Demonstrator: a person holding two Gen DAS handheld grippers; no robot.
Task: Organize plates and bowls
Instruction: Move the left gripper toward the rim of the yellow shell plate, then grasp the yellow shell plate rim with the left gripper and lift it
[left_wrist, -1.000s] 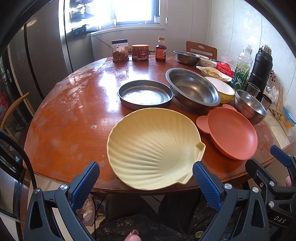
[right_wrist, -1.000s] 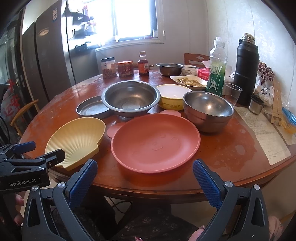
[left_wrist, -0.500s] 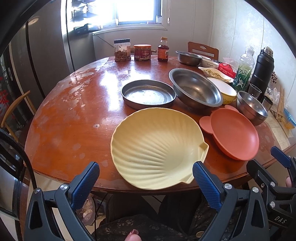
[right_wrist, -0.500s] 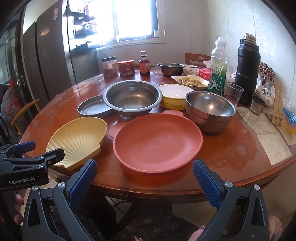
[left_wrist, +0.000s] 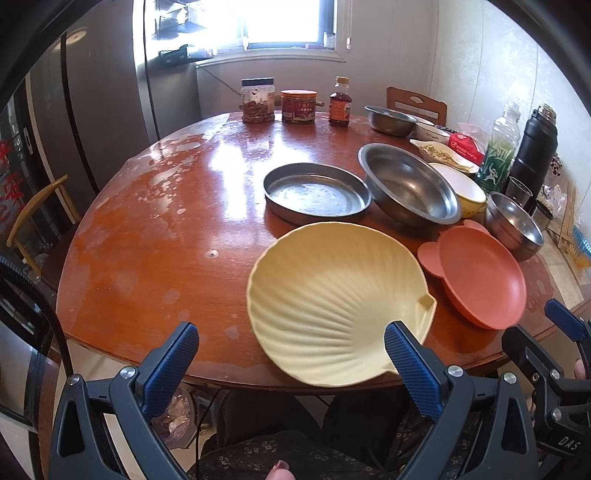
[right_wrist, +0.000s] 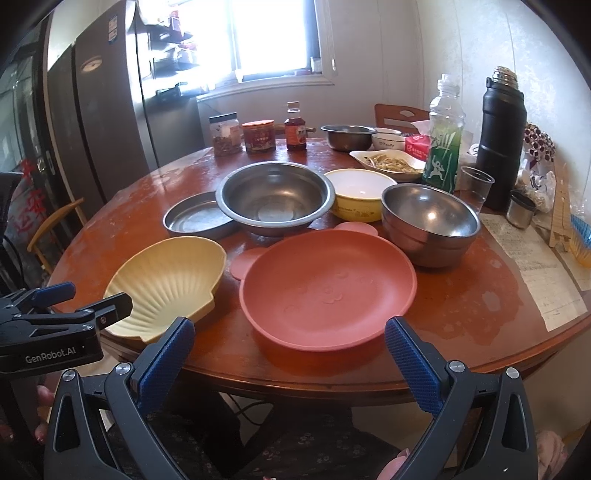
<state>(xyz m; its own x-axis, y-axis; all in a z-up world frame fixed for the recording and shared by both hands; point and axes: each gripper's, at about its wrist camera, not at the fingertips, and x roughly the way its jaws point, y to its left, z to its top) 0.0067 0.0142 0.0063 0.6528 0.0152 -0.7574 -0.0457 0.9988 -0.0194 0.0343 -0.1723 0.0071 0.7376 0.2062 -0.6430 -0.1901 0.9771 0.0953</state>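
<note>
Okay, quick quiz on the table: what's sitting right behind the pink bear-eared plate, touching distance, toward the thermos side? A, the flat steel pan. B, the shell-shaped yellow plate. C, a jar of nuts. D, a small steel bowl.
D: in the right wrist view the small steel bowl stands just behind the pink plate, on the side of the black thermos.
</note>
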